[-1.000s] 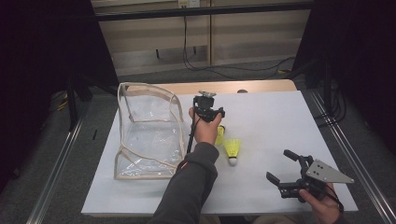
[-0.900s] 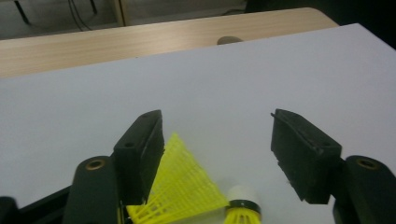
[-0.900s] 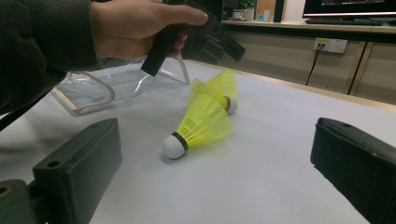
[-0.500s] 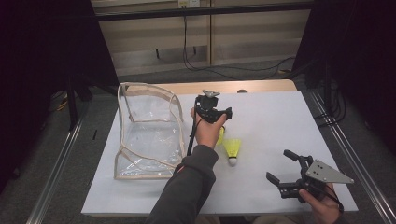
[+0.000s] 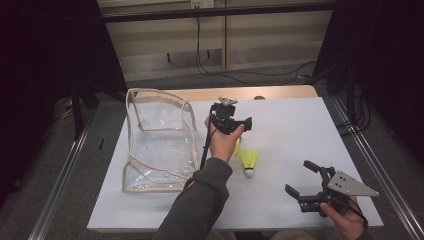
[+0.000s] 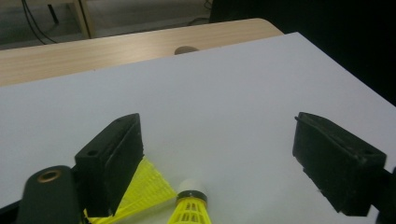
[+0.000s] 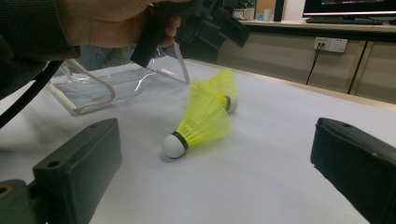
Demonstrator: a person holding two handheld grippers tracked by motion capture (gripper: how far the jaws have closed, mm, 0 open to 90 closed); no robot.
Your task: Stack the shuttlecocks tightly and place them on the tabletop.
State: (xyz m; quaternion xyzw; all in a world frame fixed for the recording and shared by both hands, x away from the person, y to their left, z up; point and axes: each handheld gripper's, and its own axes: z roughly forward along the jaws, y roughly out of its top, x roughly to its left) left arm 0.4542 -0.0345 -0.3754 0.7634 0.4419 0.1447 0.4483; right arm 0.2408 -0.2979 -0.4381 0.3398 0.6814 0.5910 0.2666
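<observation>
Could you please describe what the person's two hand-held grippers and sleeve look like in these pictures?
Both are black, each with two blocky black jaws. The left hand-held gripper trails a black cable along a dark grey sleeve. The right hand-held gripper carries a grey three-cornered plate on top.

Lab: aluminium rail frame (image 5: 60,192), dark curtains, wall sockets (image 7: 330,44).

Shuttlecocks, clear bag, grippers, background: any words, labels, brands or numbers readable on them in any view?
None can be read.
Shuttlecocks: no print visible.
Clear bag: no label visible.
Left gripper and right gripper: no markings visible.
Background monitor: screen too small and blurred to read.
</observation>
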